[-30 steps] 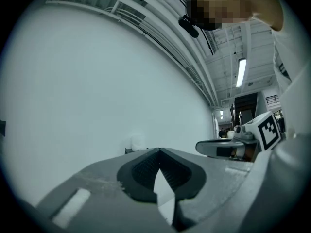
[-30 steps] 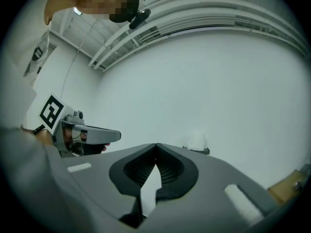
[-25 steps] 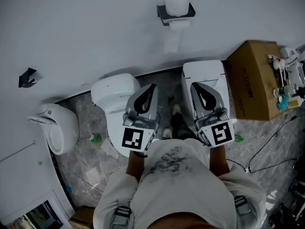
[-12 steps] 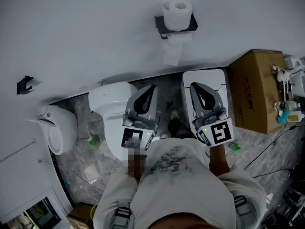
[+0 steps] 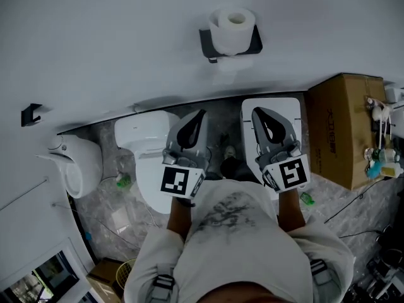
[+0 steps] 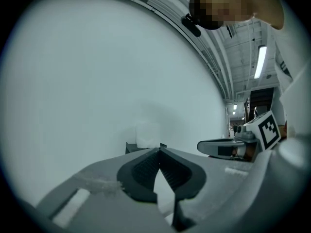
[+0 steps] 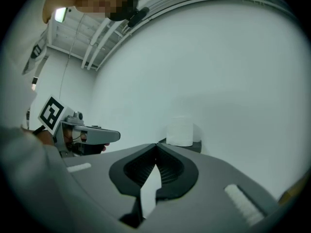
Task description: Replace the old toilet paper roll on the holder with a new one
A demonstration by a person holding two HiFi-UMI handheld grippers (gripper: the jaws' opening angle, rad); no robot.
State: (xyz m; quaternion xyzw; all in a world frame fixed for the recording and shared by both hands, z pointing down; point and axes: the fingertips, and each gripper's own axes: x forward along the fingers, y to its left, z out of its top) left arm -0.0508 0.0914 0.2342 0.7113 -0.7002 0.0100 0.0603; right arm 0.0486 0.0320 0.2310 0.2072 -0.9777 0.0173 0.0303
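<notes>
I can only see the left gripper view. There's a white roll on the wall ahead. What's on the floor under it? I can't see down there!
Observer: Two toilets stand against the wall below the roll: a round toilet on the left and a square toilet on the right.
Operator: Is anything next to them?
Observer: Yes, a brown cardboard box stands just right of the square toilet.
Operator: Is the other gripper holding something?
Observer: No. The right gripper has its fingers together with nothing between them.
</notes>
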